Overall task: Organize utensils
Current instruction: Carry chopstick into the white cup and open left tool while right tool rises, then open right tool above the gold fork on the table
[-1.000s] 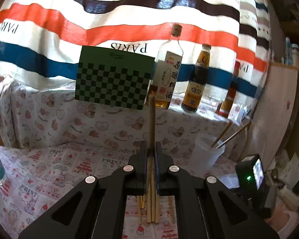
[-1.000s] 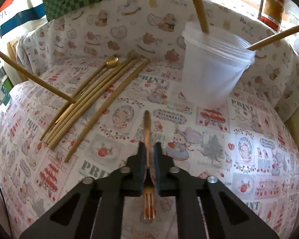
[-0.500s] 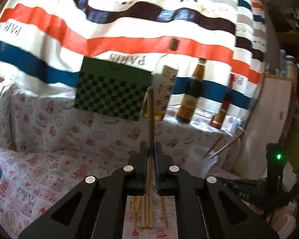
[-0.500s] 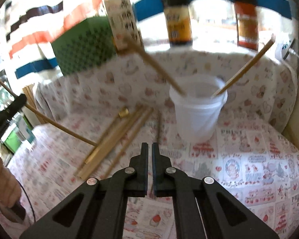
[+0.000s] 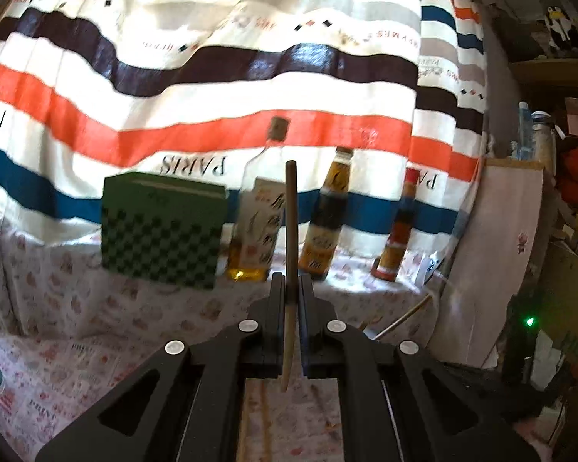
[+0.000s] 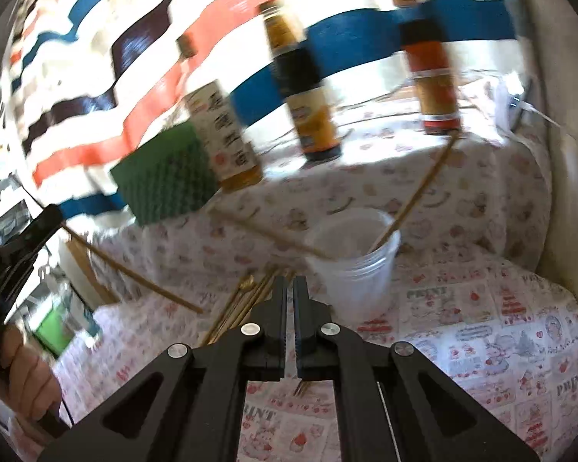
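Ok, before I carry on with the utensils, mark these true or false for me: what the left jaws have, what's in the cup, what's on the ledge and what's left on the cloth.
1. The left gripper has its jaws clamped on a chopstick. True.
2. The white cup is empty. False: two chopsticks lean in it.
3. Three bottles stand on the ledge at the back. True.
4. In the left wrist view, the green checkered box sits right of the bottles. False: it sits left of them.
5. A bundle of loose utensils lies on the cloth left of the cup. True.
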`<state>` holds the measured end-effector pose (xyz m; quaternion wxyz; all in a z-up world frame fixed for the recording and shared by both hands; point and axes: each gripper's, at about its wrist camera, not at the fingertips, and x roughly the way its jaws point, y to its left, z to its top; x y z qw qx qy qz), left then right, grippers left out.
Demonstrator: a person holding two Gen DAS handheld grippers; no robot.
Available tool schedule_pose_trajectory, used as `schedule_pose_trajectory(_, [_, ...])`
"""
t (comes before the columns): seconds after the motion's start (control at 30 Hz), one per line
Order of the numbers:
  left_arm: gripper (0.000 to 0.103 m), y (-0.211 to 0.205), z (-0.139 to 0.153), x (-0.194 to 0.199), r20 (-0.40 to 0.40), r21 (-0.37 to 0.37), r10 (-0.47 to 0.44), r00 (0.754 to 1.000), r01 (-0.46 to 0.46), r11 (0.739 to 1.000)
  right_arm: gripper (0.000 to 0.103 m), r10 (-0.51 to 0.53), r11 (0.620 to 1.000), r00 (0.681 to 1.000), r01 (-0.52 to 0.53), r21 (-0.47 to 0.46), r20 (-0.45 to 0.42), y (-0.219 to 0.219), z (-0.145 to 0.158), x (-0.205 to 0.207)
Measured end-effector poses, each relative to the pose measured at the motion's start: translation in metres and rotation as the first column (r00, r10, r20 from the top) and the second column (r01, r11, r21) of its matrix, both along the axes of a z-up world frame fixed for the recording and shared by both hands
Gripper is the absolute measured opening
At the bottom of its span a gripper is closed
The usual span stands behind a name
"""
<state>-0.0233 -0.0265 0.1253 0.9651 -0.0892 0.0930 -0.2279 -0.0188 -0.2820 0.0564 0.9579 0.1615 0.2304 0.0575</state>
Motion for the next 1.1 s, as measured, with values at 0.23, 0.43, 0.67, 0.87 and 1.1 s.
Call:
schedule_pose_trajectory(0.23, [0.005, -0.035, 0.028, 0.015, 0.057, 0.010, 0.007, 0.998, -0.007, 1.000, 0.004, -0.046, 0.994, 0.999, 0.047, 0.096, -0.009, -0.036, -0.008, 0.008])
schedule_pose_trajectory(0.43, [0.005, -0.065, 0.035, 0.041, 0.084, -0.059, 0.004, 0.996, 0.001, 0.998, 0.004, -0.058, 0.990, 0.998, 0.061, 0.131, -0.028, -0.049, -0.016, 0.014])
schedule_pose_trajectory(0.67, [0.005, -0.100, 0.007, 0.076, -0.001, -0.050, -0.035, 0.999, 0.035, 0.998, 0.004, -0.069, 0.986, 0.996, 0.078, 0.150, -0.063, -0.057, -0.024, 0.021])
schedule_pose_trajectory(0.87, [0.005, -0.113, -0.023, 0.094, -0.073, -0.001, -0.028, 0.997, 0.028, 1.000, 0.004, -0.061, 0.984, 0.993, 0.076, 0.160, -0.099, -0.055, -0.031, 0.028])
schedule_pose_trajectory(1.1, [0.014, -0.127, -0.042, 0.100, -0.090, 0.106, -0.020, 0.996, 0.029, 0.994, 0.004, -0.080, 0.982, 0.988, 0.101, 0.162, -0.131, -0.060, -0.039, 0.034])
